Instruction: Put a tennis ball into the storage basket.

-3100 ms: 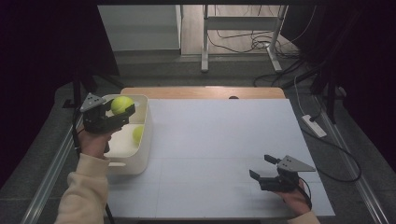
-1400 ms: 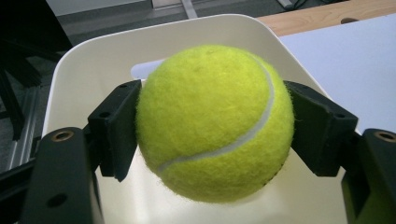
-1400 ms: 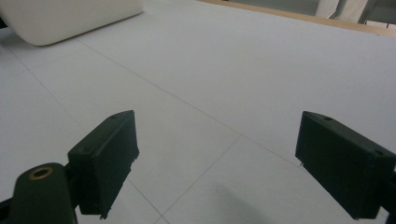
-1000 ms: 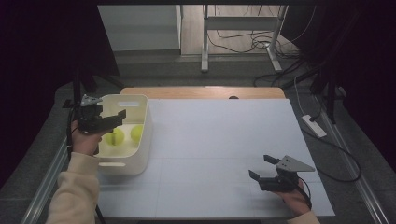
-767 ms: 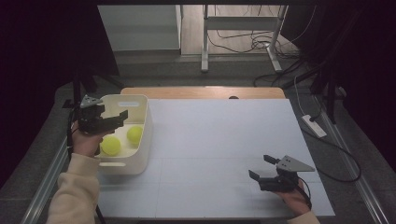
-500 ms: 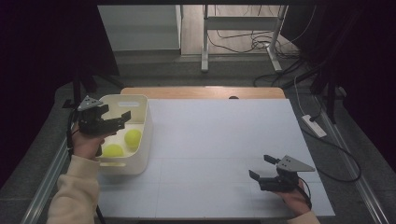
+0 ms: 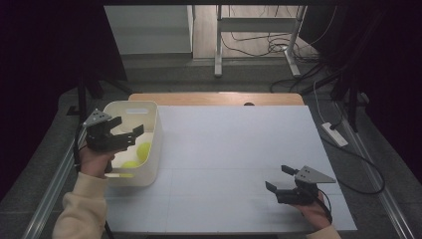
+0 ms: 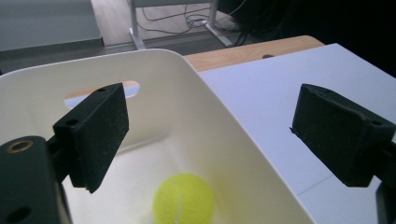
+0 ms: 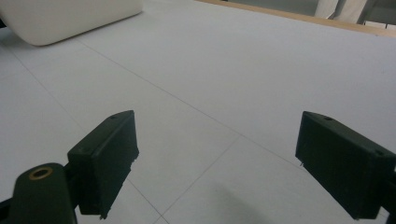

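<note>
High view puts the left gripper point(image 7: 124, 134) at about nine o'clock on the table, held over the near-left part of a cream plastic bin point(image 7: 149, 164), its jaws spread with nothing between them. Two yellow-green tennis balls lie inside the bin: one ball point(image 7: 144, 149) sits against the right wall, and the second ball point(image 7: 130, 164) lies just beside it toward six o'clock, near the front wall. Left gripper view looks down between the two black pads, which stand wide apart above the bin point(image 8: 219, 121), and a tennis ball point(image 8: 183, 199) rests on the bin floor below and between them, clear of both pads; the pad at three o'clock in that view hangs over the white table surface point(image 8: 280, 98) outside the bin wall. A slot handle is cut in the bin's far wall. The right gripper point(image 7: 278, 180) is at roughly five o'clock on the white table point(image 7: 239, 149), well apart from the bin, and rests low over the bare sheet. Right gripper view shows its jaws parted wide with only the table surface point(image 9: 210, 84) between them, and a corner of the bin point(image 9: 70, 18) at eleven o'clock.
</note>
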